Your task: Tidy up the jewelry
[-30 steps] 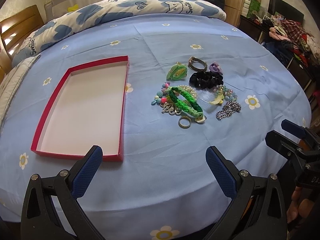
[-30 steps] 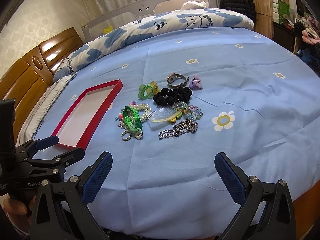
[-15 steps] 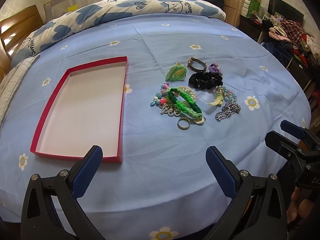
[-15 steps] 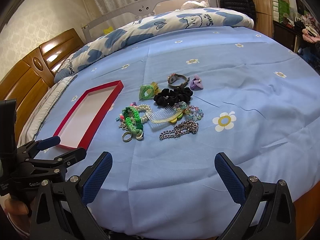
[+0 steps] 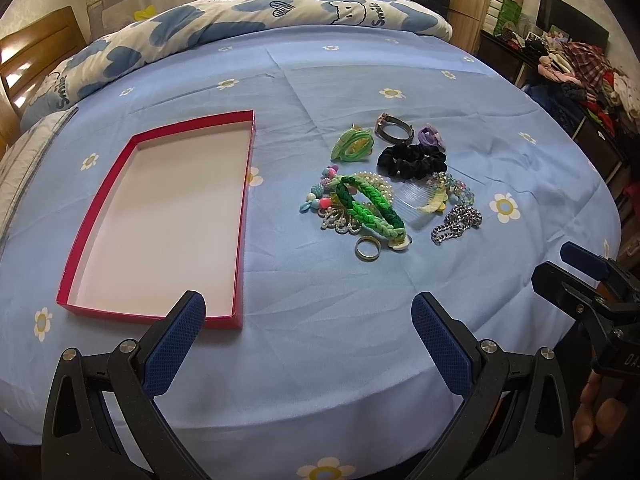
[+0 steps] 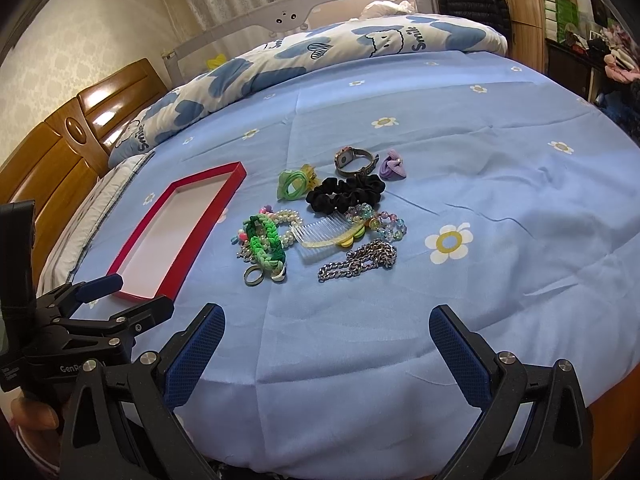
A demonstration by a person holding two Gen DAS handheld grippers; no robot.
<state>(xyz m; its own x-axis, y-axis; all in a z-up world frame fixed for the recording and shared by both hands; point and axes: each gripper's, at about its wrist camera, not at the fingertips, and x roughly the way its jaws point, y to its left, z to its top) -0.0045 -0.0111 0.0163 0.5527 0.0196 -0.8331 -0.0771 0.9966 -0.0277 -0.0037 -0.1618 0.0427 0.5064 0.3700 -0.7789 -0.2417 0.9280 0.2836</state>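
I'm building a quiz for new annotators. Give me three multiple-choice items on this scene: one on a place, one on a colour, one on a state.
1. Where does the gold ring lie?
A. inside the red box
B. on the bedsheet, at the near edge of the jewelry pile
C. on the pillow

2. What colour is the scrunchie beside the watch?
A. black
B. white
C. orange

3. What is the state of the red box?
A. lidded
B. open and full of jewelry
C. open and empty

Answers:
1. B: the ring sits on the blue bedsheet next to the green braided bracelet.
2. A: its ruffled fabric is plainly black.
3. C: only the white bottom shows inside its rim.
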